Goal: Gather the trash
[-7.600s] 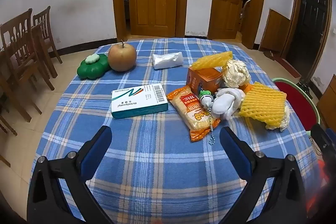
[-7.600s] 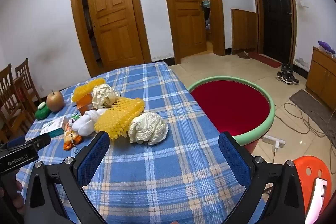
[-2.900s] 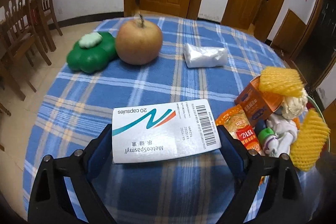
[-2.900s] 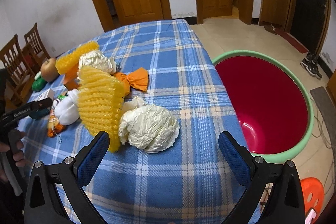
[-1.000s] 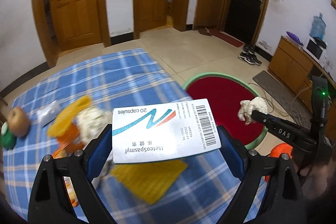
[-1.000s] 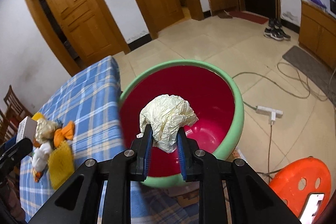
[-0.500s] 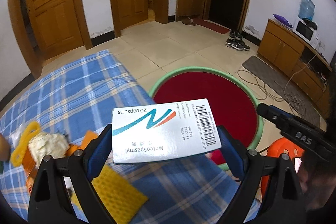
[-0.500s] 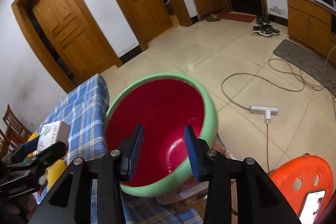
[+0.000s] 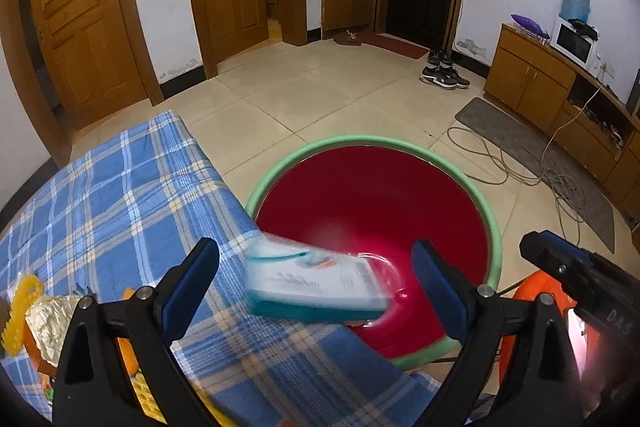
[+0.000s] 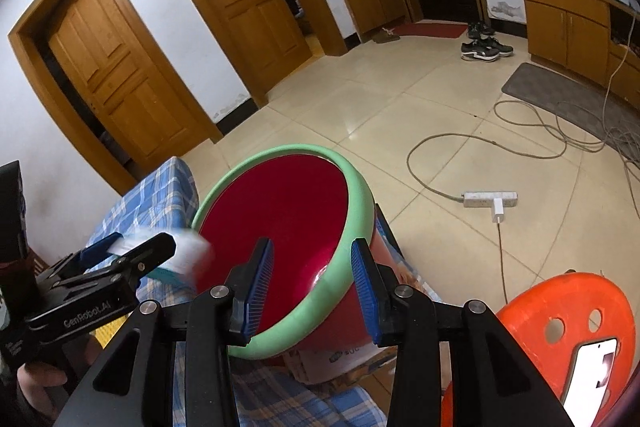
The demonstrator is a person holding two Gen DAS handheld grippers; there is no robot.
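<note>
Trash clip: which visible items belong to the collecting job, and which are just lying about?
Job:
white-and-teal cardboard medicine box, blurred
red plastic basin with green rim
crumpled cream paper ball
yellow foam fruit net

Lying about:
black sneakers
white power strip
orange plastic stool

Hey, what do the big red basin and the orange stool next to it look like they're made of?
The red basin looks like glossy moulded plastic: a bright highlight shines low on its wall, and a smooth green rim runs around it. The orange stool also looks like plastic, semi-gloss, with round holes moulded through its seat. Neither can be confirmed by look alone.
</note>
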